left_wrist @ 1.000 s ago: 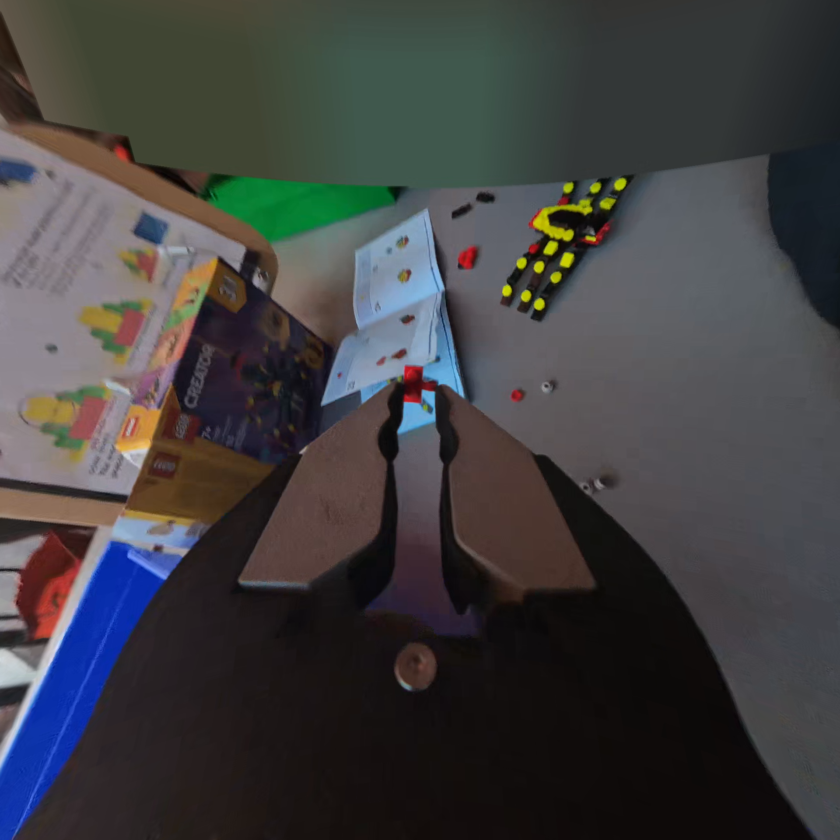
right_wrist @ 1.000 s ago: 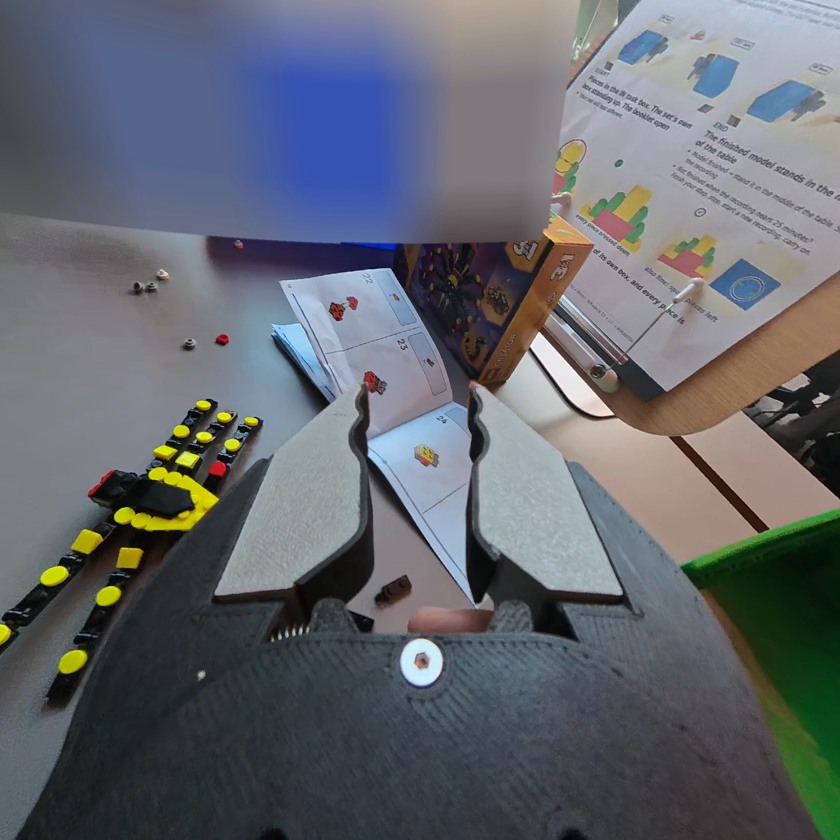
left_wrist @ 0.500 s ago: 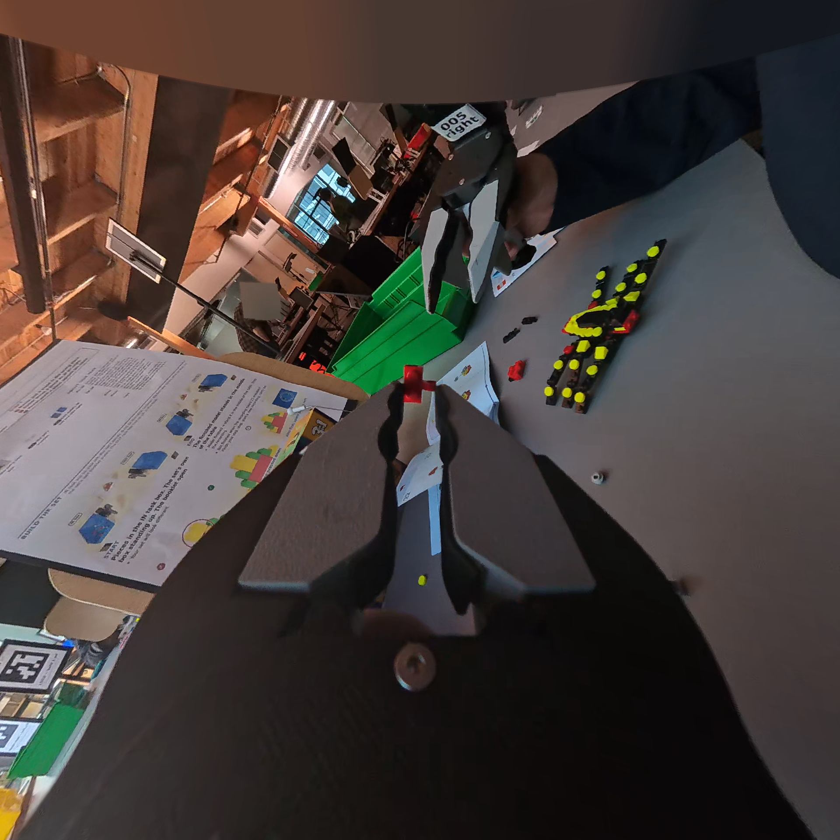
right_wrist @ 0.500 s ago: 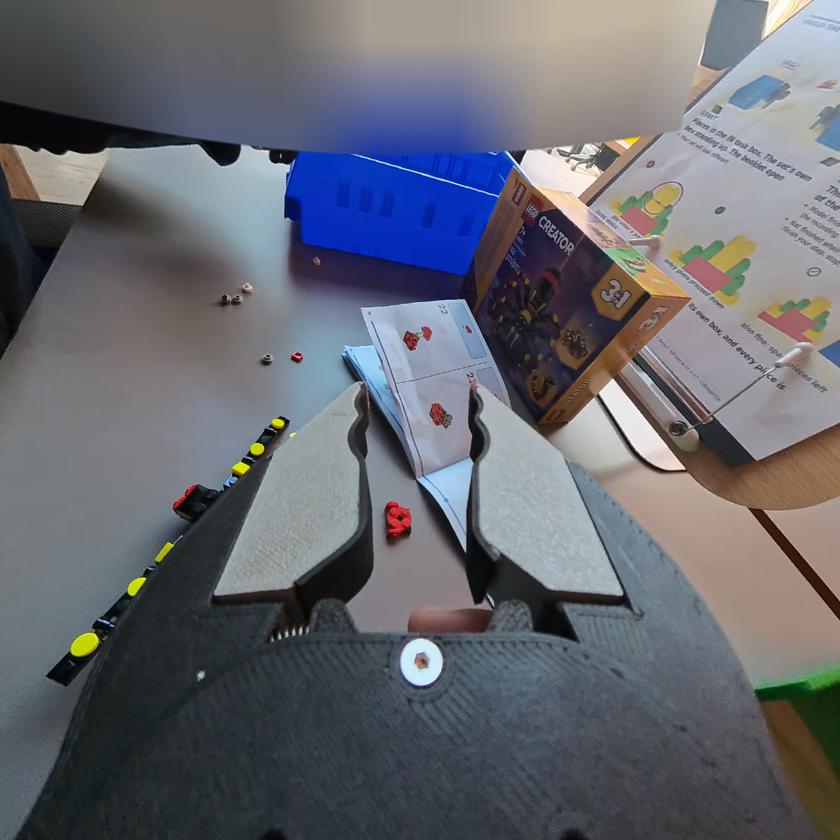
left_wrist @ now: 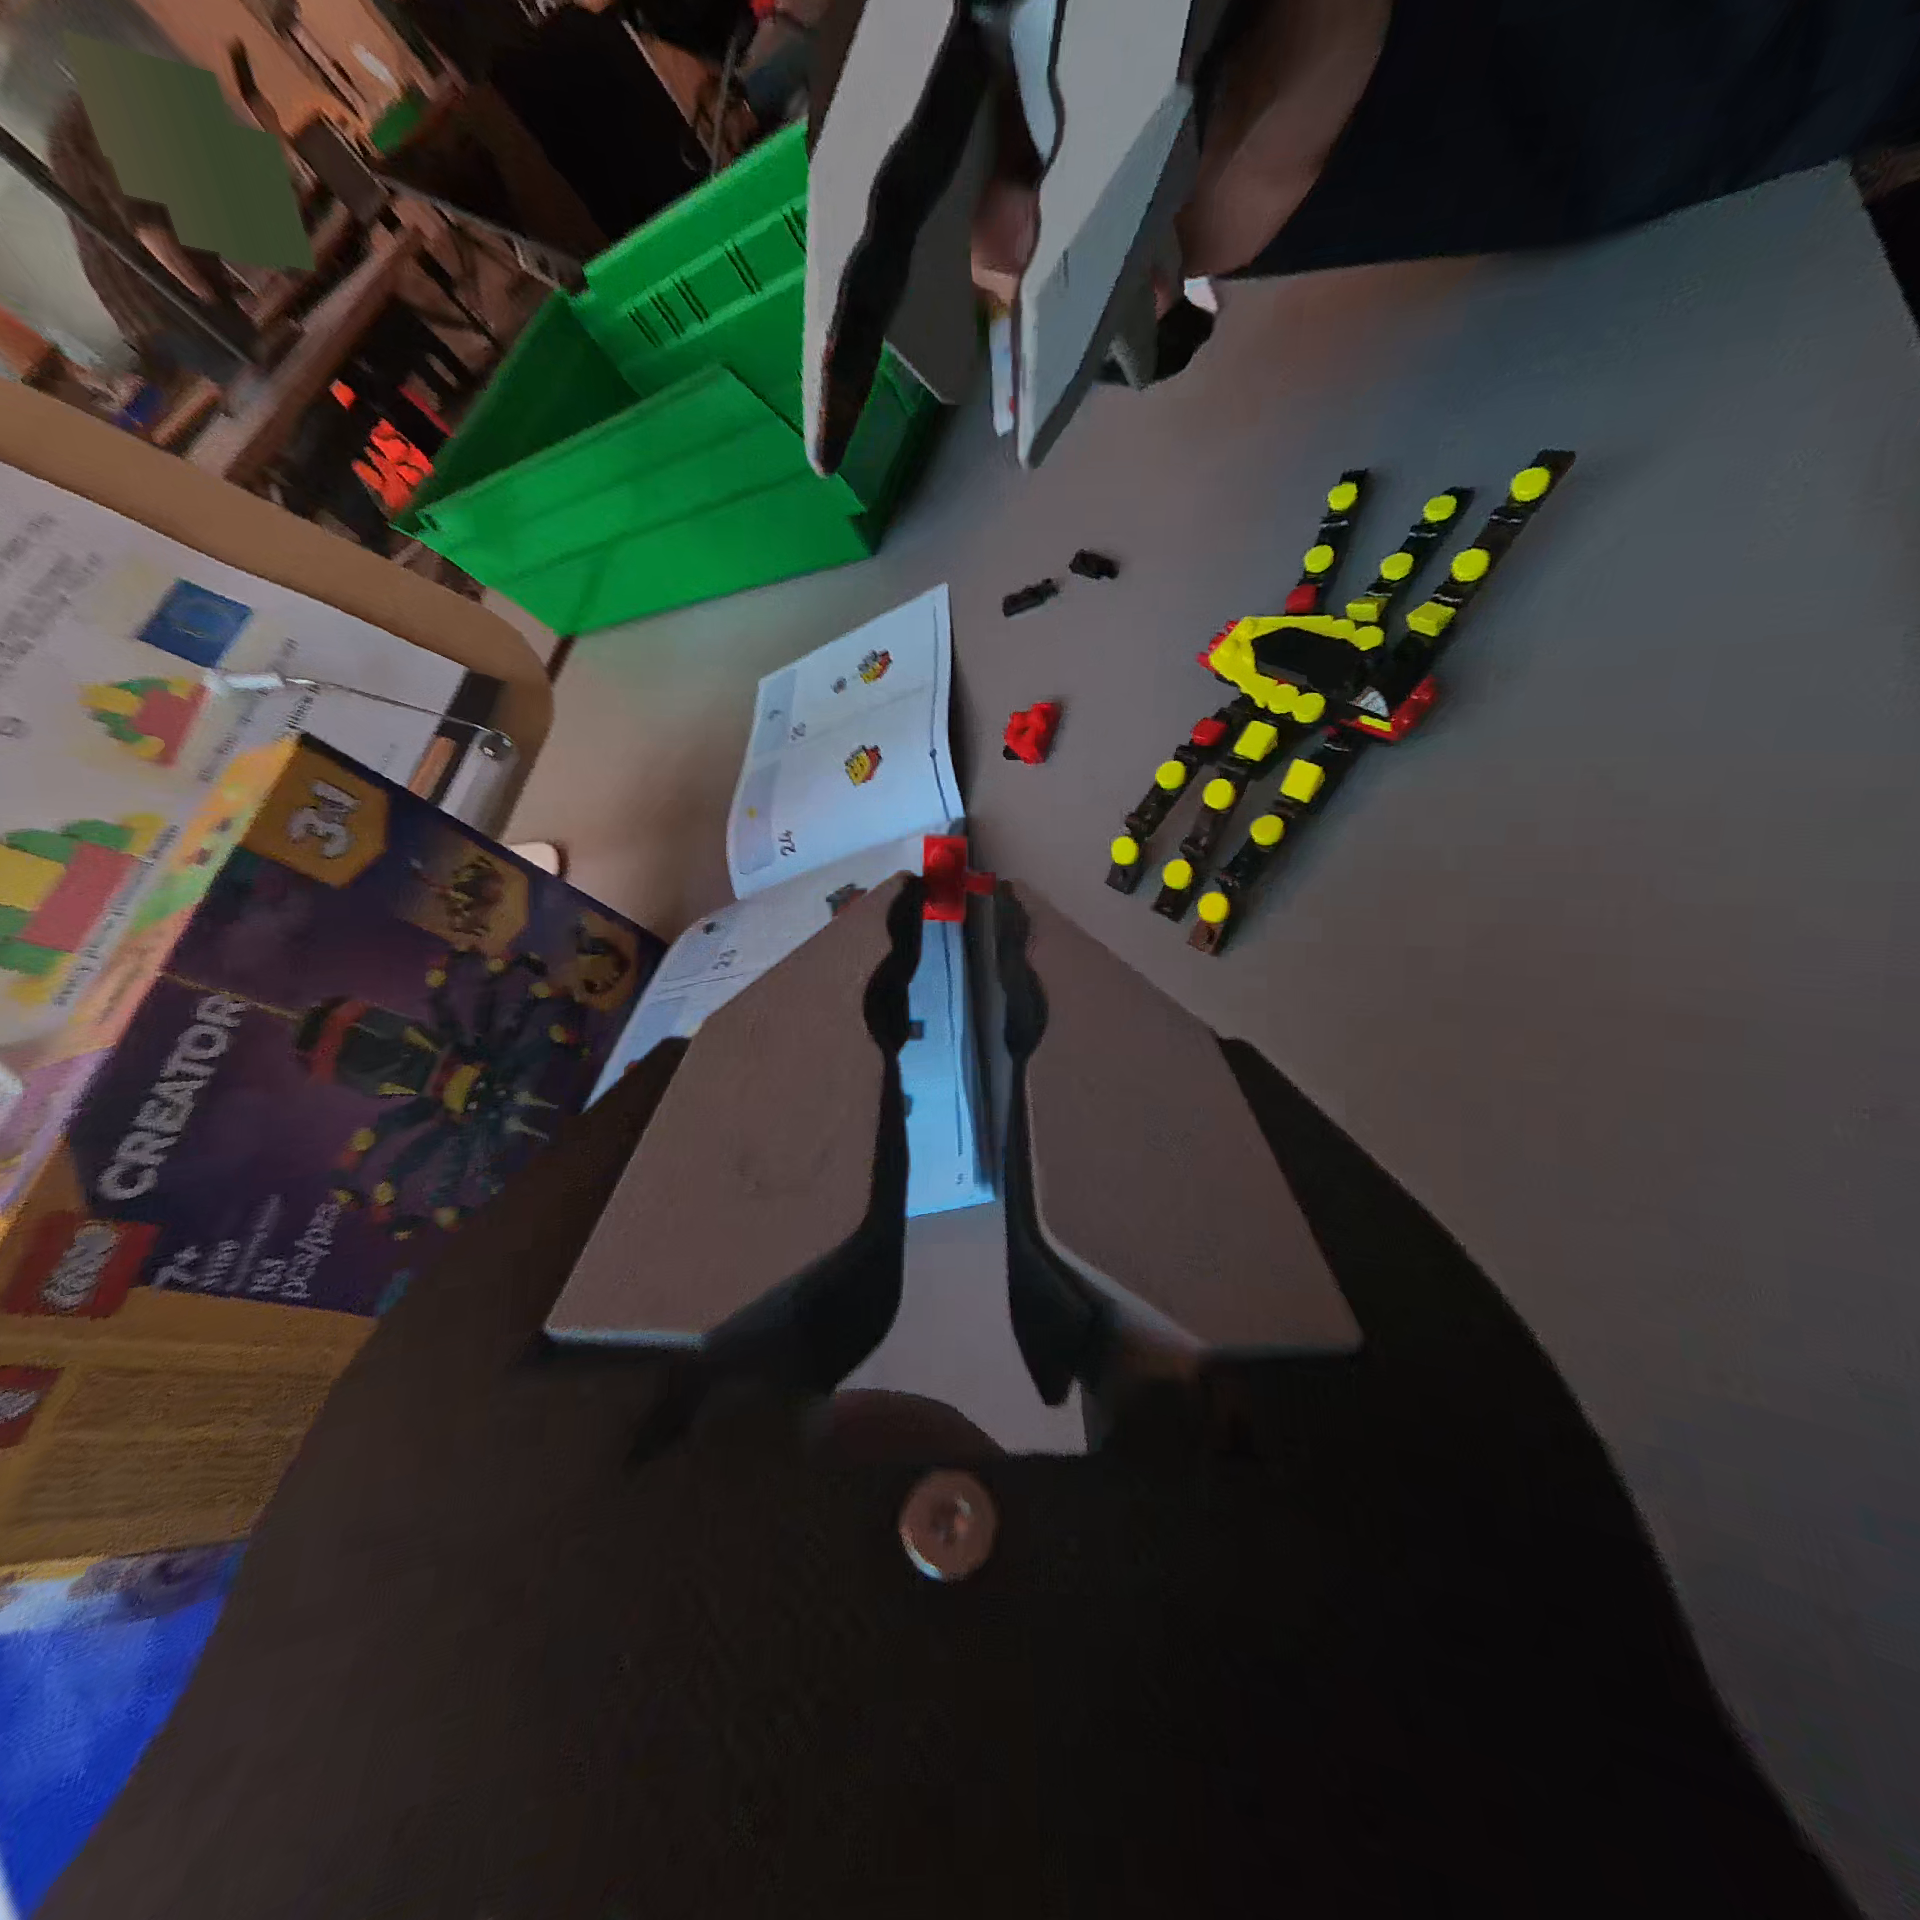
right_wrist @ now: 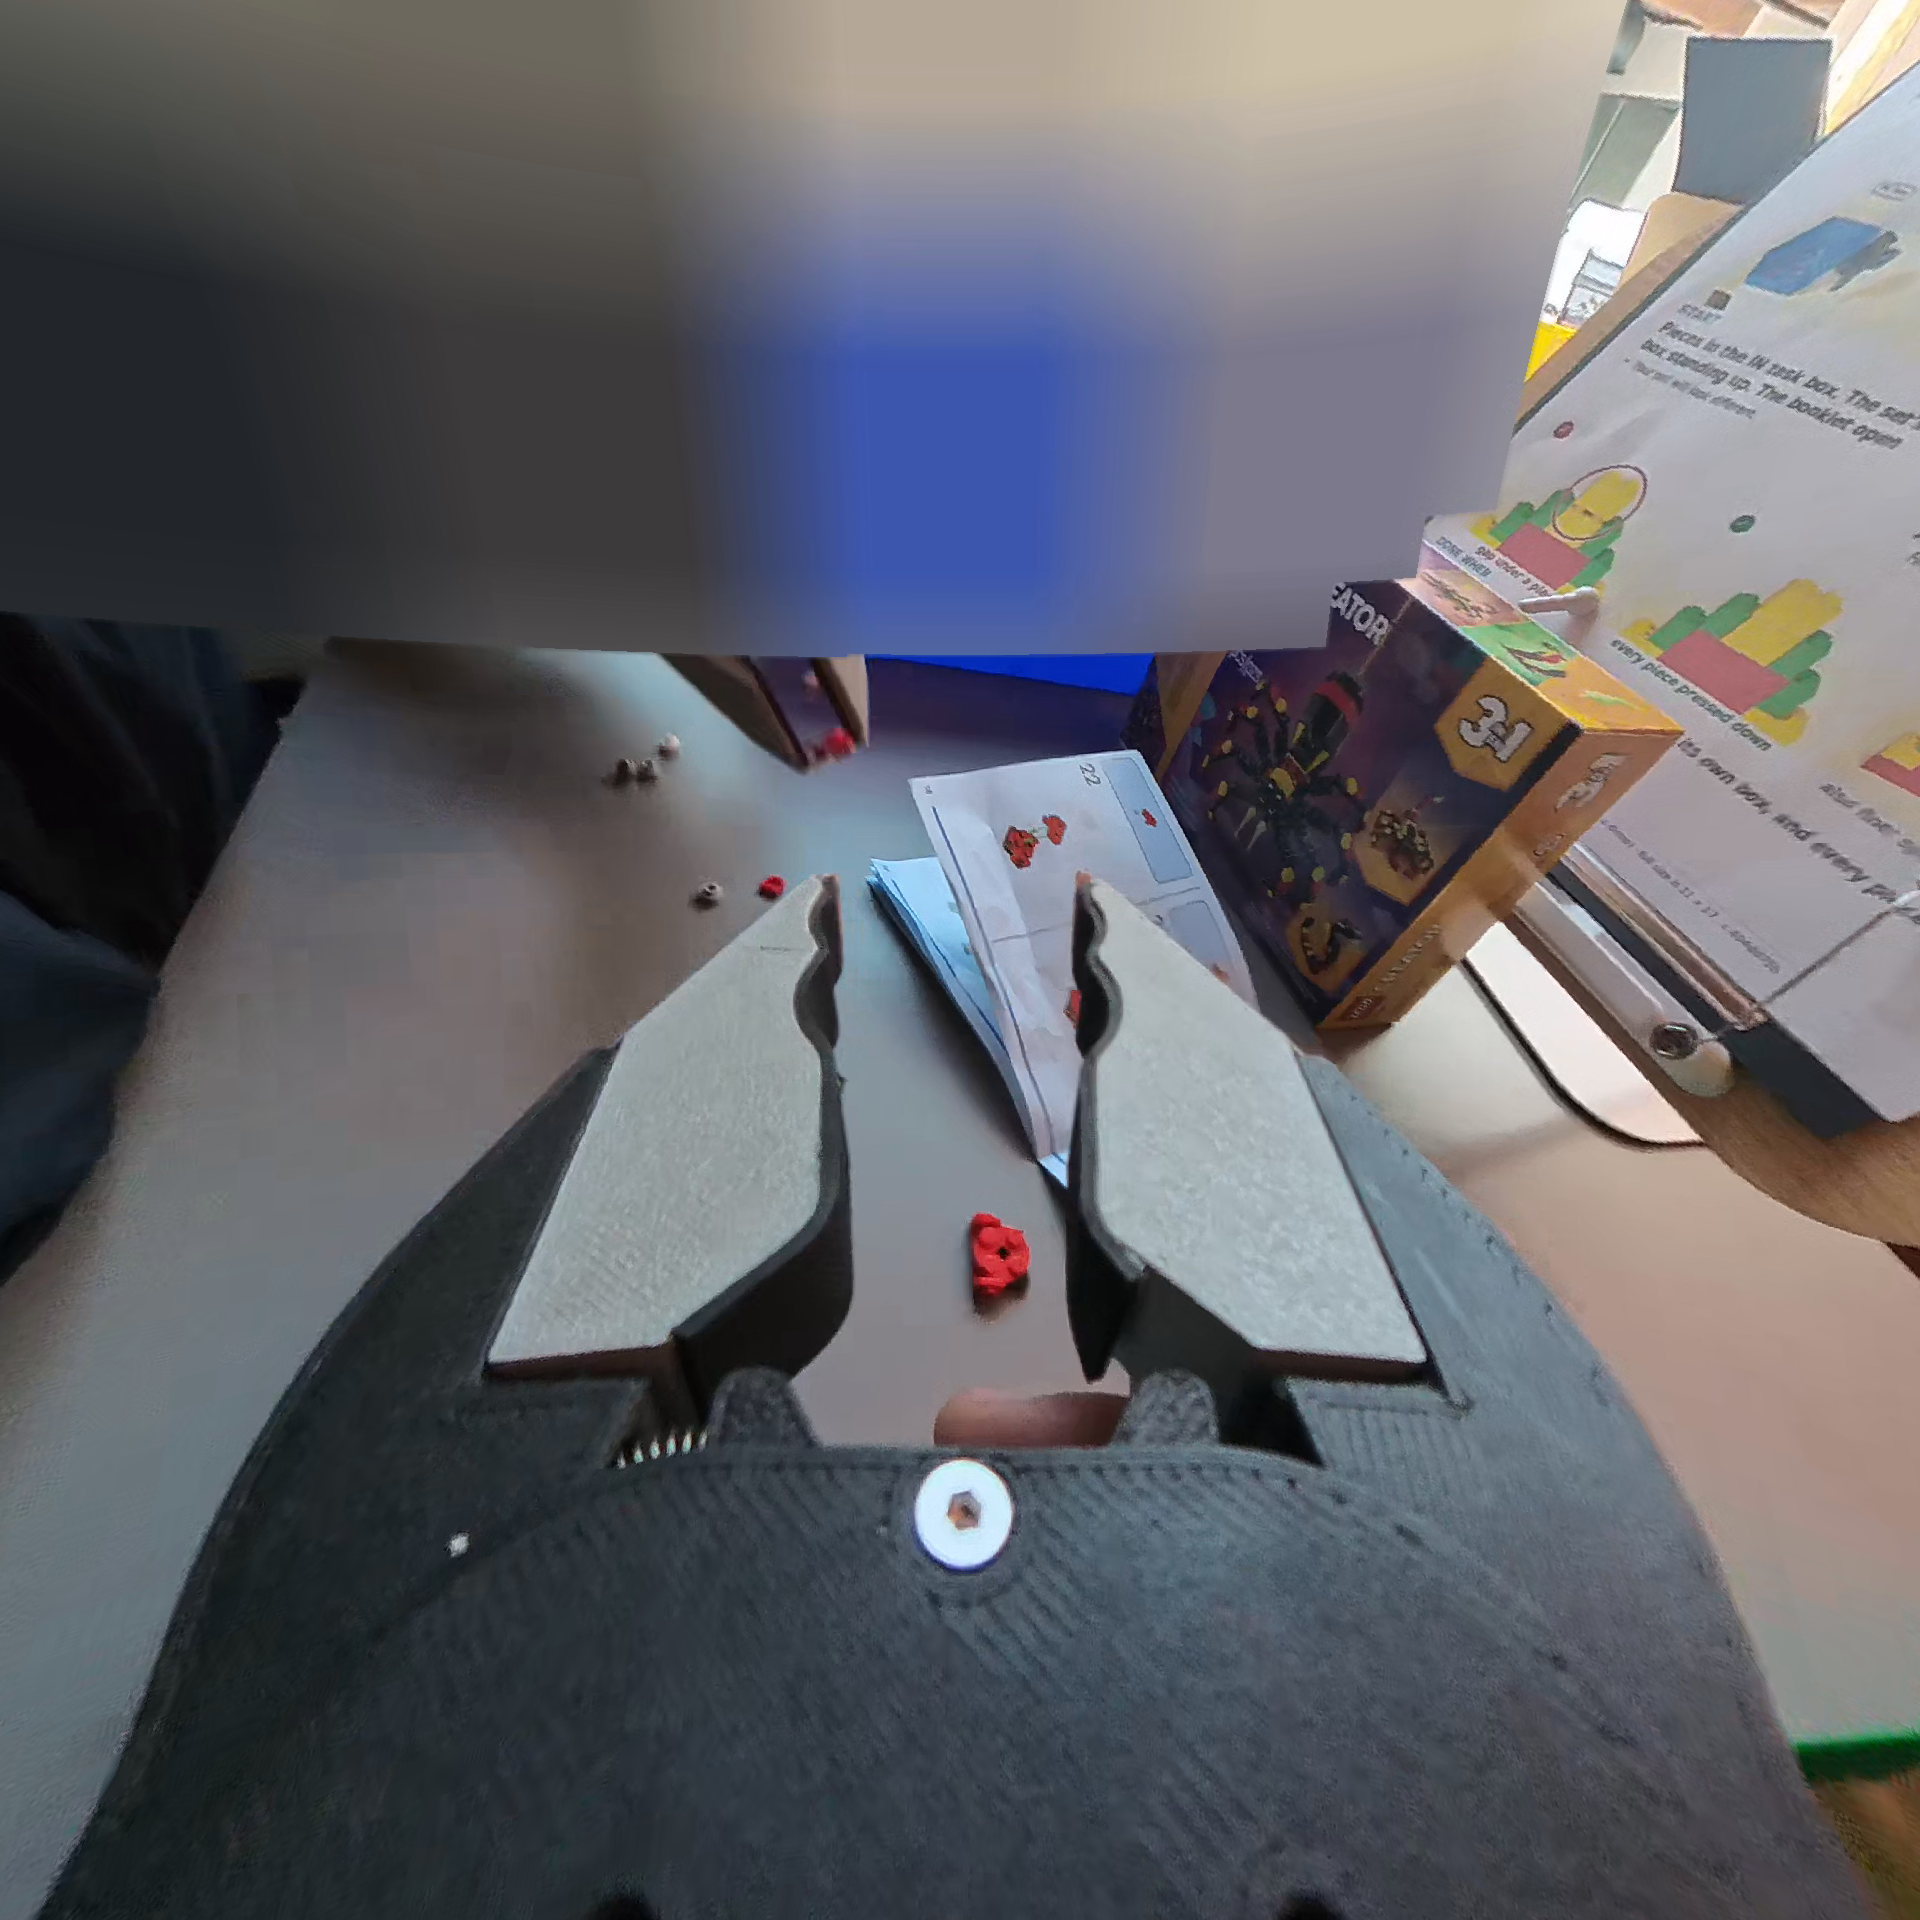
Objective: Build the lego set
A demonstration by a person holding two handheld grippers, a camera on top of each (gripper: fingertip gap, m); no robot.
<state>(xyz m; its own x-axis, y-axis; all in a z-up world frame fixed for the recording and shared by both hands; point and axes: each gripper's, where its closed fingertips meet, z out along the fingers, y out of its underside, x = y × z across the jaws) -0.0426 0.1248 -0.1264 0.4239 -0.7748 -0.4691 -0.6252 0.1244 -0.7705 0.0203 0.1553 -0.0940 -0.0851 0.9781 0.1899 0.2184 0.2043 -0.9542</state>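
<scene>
— Left gripper (left_wrist: 956, 902)?
— Jaws pinch a red plate (left_wrist: 945, 879) at their tips, above the booklet (left_wrist: 847, 748).
— Right gripper (right_wrist: 954, 902)?
— Jaws spread, empty; red piece (right_wrist: 997, 1253) lies on the worktop (right_wrist: 364, 1039) between them.

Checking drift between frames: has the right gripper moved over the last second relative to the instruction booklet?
Yes. The right gripper has swung away from the black-and-yellow model toward the instruction booklet, and the small red assembly now lies between its open fingers.
</scene>
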